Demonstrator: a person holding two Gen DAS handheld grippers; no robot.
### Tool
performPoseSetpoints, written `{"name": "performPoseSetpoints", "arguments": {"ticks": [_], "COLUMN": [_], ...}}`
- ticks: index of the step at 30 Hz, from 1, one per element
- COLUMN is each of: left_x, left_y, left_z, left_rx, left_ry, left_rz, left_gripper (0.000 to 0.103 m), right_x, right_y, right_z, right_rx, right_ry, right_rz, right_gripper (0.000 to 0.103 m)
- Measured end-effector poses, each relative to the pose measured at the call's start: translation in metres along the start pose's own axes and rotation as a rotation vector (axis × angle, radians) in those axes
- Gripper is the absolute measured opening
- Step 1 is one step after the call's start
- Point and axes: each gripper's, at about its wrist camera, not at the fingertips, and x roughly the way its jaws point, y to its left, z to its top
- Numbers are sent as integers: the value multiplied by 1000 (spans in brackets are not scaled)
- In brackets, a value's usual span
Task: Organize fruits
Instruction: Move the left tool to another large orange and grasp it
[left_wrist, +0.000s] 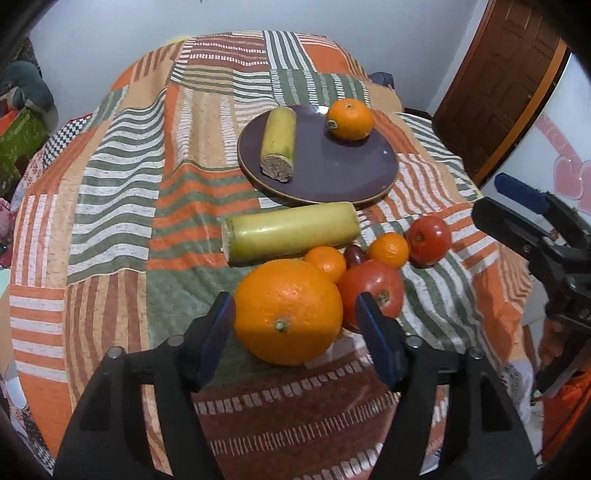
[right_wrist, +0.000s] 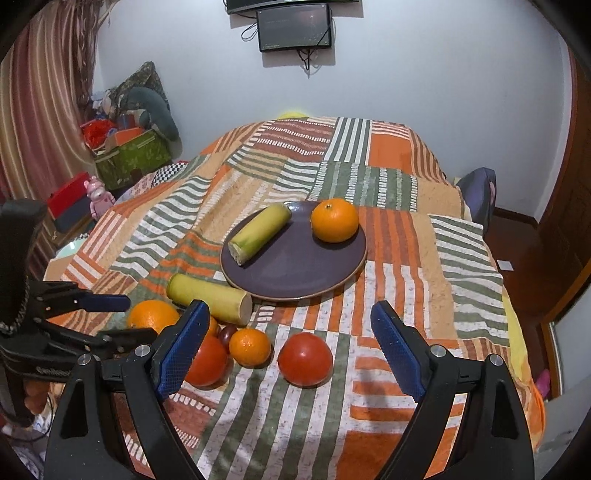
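From the left wrist, the left gripper stands wide around the big orange, pads not pressing. The orange could roll into the tomato beside it if one pad lands first.

From the right wrist, the right gripper gapes wide and empty above another tomato; the plate lies beyond.

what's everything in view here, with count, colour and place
plate: 1, dark purple, on the quilt
quilt: 1, orange, green and white stripes, under everything
yellow cut stalks: 2, one on the plate, one before it
oranges: 4, one on the plate, three in the near cluster
tomatoes: 2, red, near cluster
small dark fruit: 1, among them
left gripper: open around the big orange
right gripper: open, near tomato
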Motion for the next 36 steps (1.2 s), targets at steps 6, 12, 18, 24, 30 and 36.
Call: {"name": "performPoseSetpoints", "arguments": {"ticks": [6,12,18,24,30,36], "left_x": [14,14,10,-5,-6,1], "left_y": [6,12,18,40,79,85], "left_z": [0,-1,-3,1,3,-3], "left_rx": [-29,-31,-27,-40,-83,-69], "left_ry": [6,-9,-11,-48,-36,-36], "left_rz": [-8,-51,-64,27,73,80], "left_gripper": [82,69,68,68,68,68], "right_x": [6,21,34,52,83,96], "right_y": [3,6,13,23,30,35], "right_z": [-3,-5,-7,-5,-4,-3], "right_rx": [-12,-15,-23,-47,-50,-56], "right_ry": [17,52,81,98,171,205], "right_rz": [15,33,77,107,160,167], "right_gripper": [88,87,87,82,55,53]}}
